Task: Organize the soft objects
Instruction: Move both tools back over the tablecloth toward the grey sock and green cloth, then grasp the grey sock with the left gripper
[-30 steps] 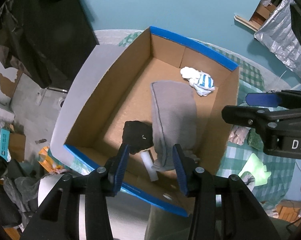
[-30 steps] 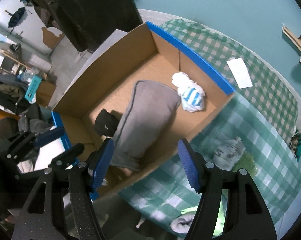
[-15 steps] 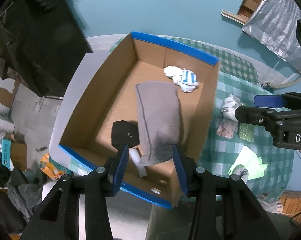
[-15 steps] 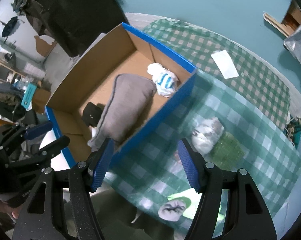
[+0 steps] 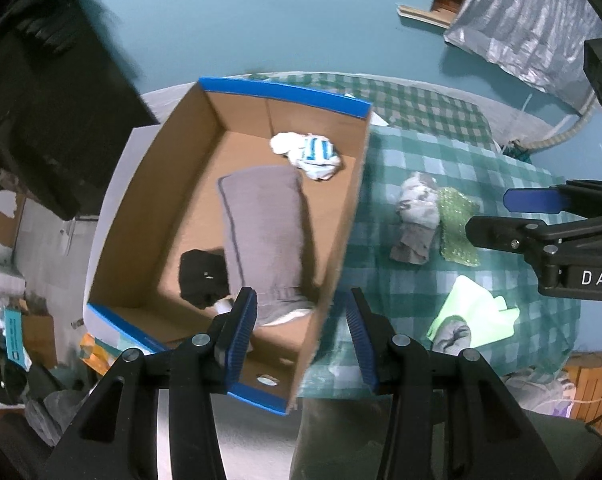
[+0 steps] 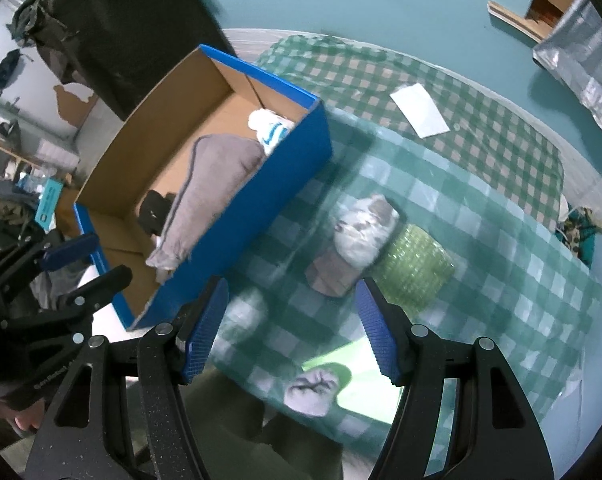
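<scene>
A blue-edged cardboard box (image 5: pixel 333 236) (image 6: pixel 261 196) holds a grey cushion (image 5: pixel 265 236) (image 6: pixel 213 184), a black cloth (image 5: pixel 201 278) and a white-and-blue striped cloth (image 5: pixel 313 152) (image 6: pixel 271 130). On the green checked tablecloth lie a grey-white bundle (image 5: pixel 417 212) (image 6: pixel 361 232), a green bubbly piece (image 5: pixel 459 224) (image 6: pixel 413 270), a lime cloth (image 5: pixel 477 316) and a small grey bundle (image 5: pixel 453 334) (image 6: pixel 313 388). My left gripper (image 5: pixel 301 332) hangs open above the box's near right wall, holding nothing. My right gripper (image 6: pixel 293 324) is open and empty above the tablecloth, just short of the grey-white bundle.
A white paper slip (image 6: pixel 419 110) lies on the far part of the tablecloth (image 6: pixel 481 208). A dark garment (image 5: pixel 53 92) hangs at the left. Silver foil (image 5: pixel 529 24) stands at the back right. Clutter fills the floor at the left. A trouser leg (image 5: pixel 341 432) shows below the table edge.
Both grippers have swung to the right, away from above the box and over the tablecloth. The loose cloths on the table have come into view. Neither gripper's opening has changed.
</scene>
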The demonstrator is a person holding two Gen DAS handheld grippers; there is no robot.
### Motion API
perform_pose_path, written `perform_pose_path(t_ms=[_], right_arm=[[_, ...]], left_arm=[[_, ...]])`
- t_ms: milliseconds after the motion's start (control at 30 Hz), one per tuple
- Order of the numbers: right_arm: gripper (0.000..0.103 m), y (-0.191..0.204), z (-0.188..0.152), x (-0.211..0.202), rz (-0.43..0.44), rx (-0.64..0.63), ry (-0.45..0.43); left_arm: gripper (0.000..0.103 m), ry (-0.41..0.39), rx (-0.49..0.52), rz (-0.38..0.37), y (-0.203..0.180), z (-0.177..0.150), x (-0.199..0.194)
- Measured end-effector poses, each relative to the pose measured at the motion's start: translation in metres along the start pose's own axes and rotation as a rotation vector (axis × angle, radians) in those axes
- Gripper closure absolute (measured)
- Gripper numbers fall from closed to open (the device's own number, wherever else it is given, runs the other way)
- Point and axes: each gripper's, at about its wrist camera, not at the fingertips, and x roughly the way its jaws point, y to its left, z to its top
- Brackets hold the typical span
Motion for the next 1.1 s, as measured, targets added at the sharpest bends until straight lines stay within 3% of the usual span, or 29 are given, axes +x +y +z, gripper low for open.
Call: perform_pose_path(t_ms=[567, 1100], right_arm=[[0.036, -0.067, -0.061, -0.001, -0.053, 0.129, 0.05], [0.036, -0.11, -0.114, 0.027, -0.05, 0.195, 0.116]], left_arm=[[0.051, 0.026, 0.149, -0.03, -0.073, -0.008, 0.012], [0.036, 0.087, 0.267, -0.063, -0.131, -0.032, 0.045]])
